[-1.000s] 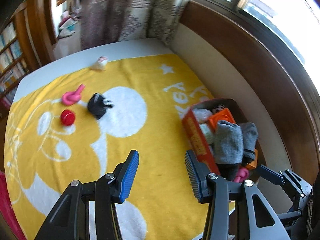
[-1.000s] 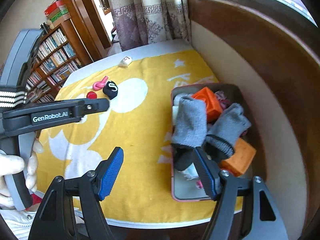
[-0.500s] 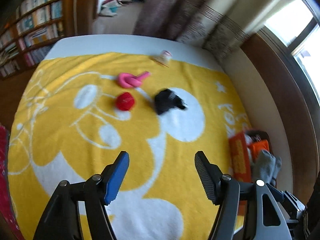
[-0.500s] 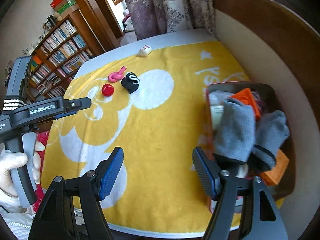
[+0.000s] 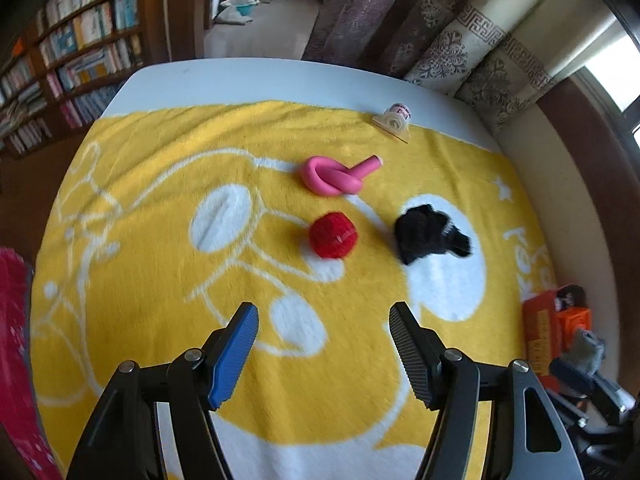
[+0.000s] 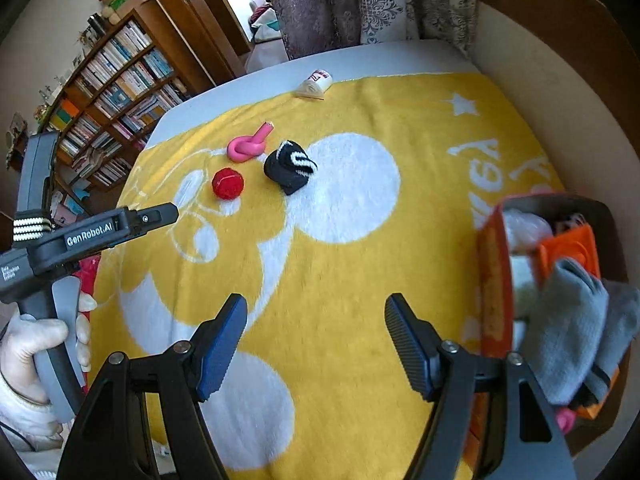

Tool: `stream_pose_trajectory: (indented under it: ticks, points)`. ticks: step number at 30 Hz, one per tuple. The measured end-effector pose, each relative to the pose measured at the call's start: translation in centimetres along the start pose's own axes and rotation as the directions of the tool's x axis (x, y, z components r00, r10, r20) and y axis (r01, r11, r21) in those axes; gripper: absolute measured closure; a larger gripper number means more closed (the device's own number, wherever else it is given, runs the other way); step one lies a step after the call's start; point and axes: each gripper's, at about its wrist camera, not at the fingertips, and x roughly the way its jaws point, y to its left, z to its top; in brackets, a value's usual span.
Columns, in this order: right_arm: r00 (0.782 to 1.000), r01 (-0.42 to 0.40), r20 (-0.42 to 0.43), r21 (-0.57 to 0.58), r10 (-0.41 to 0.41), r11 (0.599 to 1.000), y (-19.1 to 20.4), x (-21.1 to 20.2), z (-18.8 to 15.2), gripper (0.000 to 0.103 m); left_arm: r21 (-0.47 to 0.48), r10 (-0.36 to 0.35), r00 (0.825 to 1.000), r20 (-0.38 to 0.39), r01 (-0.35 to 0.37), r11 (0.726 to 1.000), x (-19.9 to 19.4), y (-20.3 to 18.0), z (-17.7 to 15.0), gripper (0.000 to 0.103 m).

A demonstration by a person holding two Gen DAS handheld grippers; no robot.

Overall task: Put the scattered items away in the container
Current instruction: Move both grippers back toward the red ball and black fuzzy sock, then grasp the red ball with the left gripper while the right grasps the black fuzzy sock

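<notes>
Both the left claw (image 5: 322,354) and right claw (image 6: 316,346) are hanging open and empty. The orange box (image 6: 494,280) is holding grey socks (image 6: 572,332); red ball (image 5: 333,234), pink knotted tube (image 5: 336,175), black rolled sock (image 5: 428,234) and small tape roll (image 5: 394,120) are lying on the yellow blanket (image 5: 160,184), waiting.

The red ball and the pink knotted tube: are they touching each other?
Apart. In the left wrist view, a strip of yellow blanket shows between the red ball and the pink knotted tube; the right wrist view shows the same gap.
</notes>
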Motion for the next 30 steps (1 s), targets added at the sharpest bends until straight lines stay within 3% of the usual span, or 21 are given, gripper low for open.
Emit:
stream_pose_trajectory:
  ticks: [16, 30]
  points:
    - [1.000, 0.024, -0.012, 0.033, -0.024, 0.999, 1.2, 6.5, 7.6, 0.028, 0.054, -0.044, 0.995, -0.087, 0.048, 0.997, 7.2, 0.2, 4.6, 0.034]
    - [0.999, -0.025, -0.042, 0.017, 0.026, 1.000, 2.3, 10.4, 11.2, 0.028, 0.080, -0.041, 0.991, -0.126, 0.051, 0.995, 9.5, 0.8, 4.8, 0.034]
